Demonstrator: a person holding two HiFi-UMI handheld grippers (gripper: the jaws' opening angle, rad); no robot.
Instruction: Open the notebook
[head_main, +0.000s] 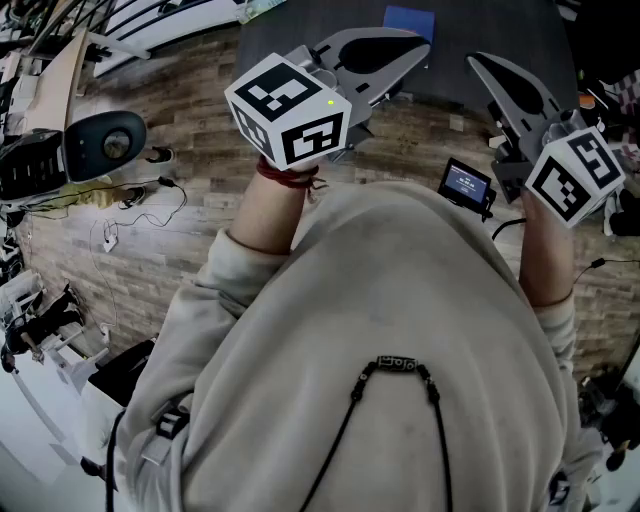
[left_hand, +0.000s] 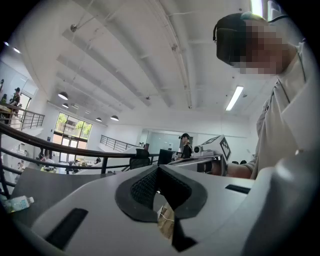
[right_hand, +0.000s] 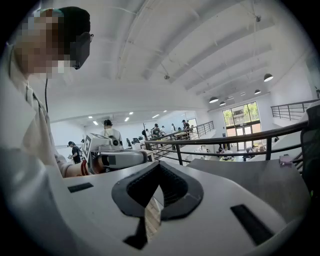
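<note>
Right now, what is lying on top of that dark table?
A blue notebook shows on the dark table; the left gripper covers its near edge and hides tabletop beneath.

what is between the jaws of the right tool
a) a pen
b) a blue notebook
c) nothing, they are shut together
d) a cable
c: in the right gripper view the right tool has its jaws closed tip to tip, with nothing caught between them.
</note>
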